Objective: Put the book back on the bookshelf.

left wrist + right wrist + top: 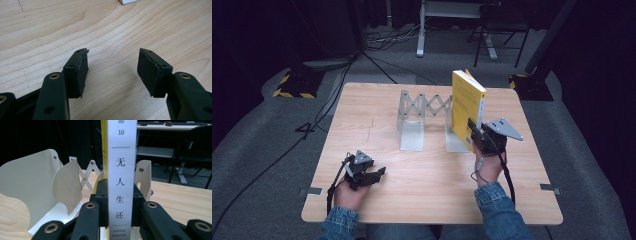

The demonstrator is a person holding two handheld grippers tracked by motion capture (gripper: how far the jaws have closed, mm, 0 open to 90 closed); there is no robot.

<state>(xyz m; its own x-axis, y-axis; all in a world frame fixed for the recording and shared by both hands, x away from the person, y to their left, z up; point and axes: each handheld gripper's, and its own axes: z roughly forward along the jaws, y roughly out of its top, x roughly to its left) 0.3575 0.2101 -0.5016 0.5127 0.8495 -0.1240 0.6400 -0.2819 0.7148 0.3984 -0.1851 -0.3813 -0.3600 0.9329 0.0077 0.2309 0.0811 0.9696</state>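
A: High view: the right gripper (475,134) has its fingers clamped on the spine of the yellow paperback (467,107), held upright at the right end of the expanding metal book rack (424,120). It stands over the rack's rightmost plate, near the middle of the wooden surface (362,115).

B: And the right gripper view agrees. The white spine (122,182) sits squarely between the two fingers (101,200), vertical, with the rack's cream dividers (35,185) off to its left.

A: The left gripper (371,176) rests low on the surface near the person's side, fingers (76,72) apart, holding nothing.

B: So, slotting the book in, I'd judge. How to do it well?

A: Keep the spine vertical, and lower it straight so the bottom edge meets the base plate flat. A tilt would likely catch a cover on a divider.

B: Release?

A: Only once the book leans on a divider or stands by itself. The grip is low on the spine, so it could topple if let go early. The left gripper could steady the rack if it slides.
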